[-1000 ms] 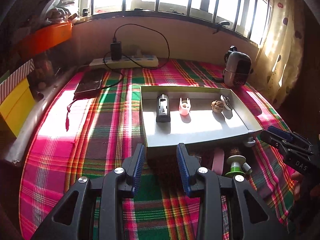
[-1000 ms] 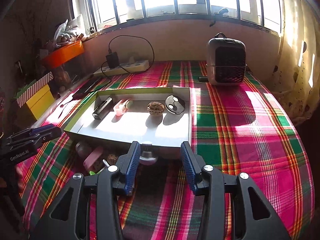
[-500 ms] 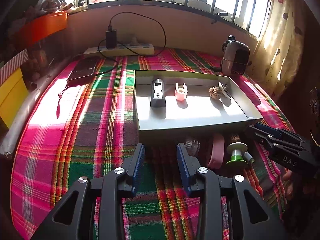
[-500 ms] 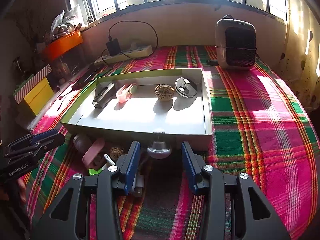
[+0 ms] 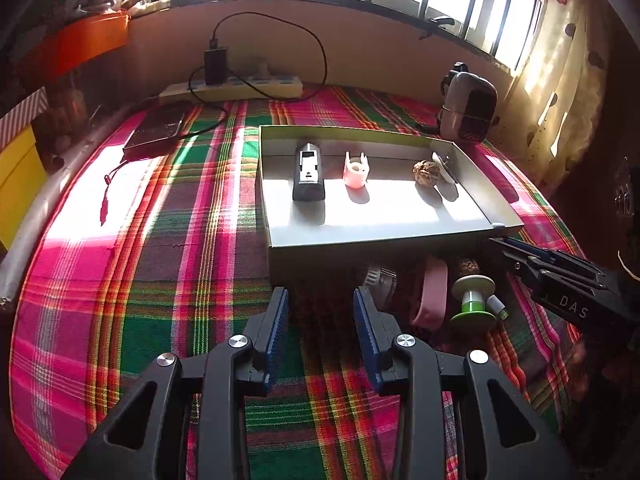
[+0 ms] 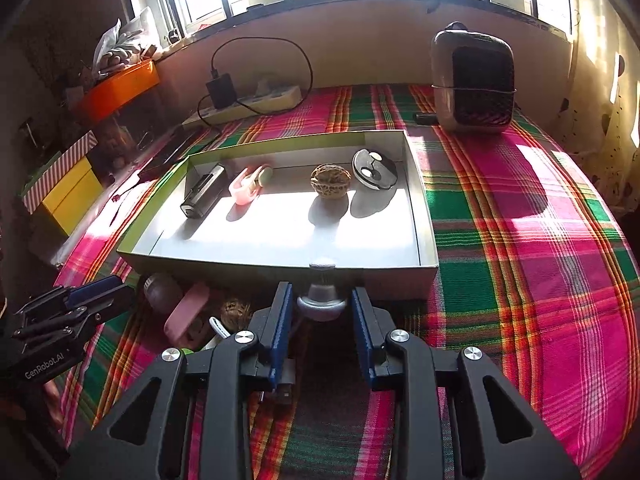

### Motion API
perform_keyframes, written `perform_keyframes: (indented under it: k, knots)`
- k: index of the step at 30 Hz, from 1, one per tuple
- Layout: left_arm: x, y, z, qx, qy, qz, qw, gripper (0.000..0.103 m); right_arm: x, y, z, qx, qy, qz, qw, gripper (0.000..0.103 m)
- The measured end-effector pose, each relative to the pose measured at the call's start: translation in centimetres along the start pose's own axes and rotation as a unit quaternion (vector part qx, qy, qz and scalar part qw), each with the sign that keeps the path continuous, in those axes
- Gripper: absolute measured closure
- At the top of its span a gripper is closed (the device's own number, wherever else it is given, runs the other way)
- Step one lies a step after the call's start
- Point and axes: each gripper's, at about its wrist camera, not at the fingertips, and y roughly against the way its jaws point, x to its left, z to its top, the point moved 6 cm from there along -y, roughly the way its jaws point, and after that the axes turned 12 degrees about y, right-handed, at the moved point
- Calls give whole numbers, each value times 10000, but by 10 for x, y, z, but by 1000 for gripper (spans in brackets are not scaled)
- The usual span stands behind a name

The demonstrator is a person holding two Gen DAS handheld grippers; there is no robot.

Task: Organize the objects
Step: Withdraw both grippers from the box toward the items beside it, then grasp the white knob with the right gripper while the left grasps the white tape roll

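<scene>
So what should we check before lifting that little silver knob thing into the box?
1. Silver knob between the right hand-held gripper fingers: ok.
2. Grip firm: cannot tell; jaws are closing, small gaps show beside the knob.
3. Free floor in the box near the front wall: ok.
4. Walnut and round disc out of the drop spot: ok, both sit toward the back.
5. Left hand-held gripper clear of the path: ok, open, holding nothing.
6. Pink case touching the knob: not touching, ok.

Heater (image 6: pixel 474 84) on plaid cloth (image 6: pixel 520 216); power strip (image 5: pixel 240 86) behind
</scene>
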Motion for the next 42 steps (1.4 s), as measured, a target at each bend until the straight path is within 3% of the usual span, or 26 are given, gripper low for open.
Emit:
perform_keyframes:
  k: [7, 17, 25, 42]
  knots:
    - [-1, -1, -2, 35, -1, -81, 10000, 71, 1, 6, 3, -164, -54, 78, 9998, 76]
    - [-17, -1, -3, 95, -25, -568, 9983, 71, -2, 19, -2, -216, -76, 127, 9997, 76]
    - [-24, -14, -2, 176, -235, -287, 9992, 71, -16, 24, -15, -141, -207, 68, 9997, 76]
    - [-36, -30, 1, 282, -462, -68, 9985, 71, -24, 19, -23, -30, -276, 156, 9995, 76]
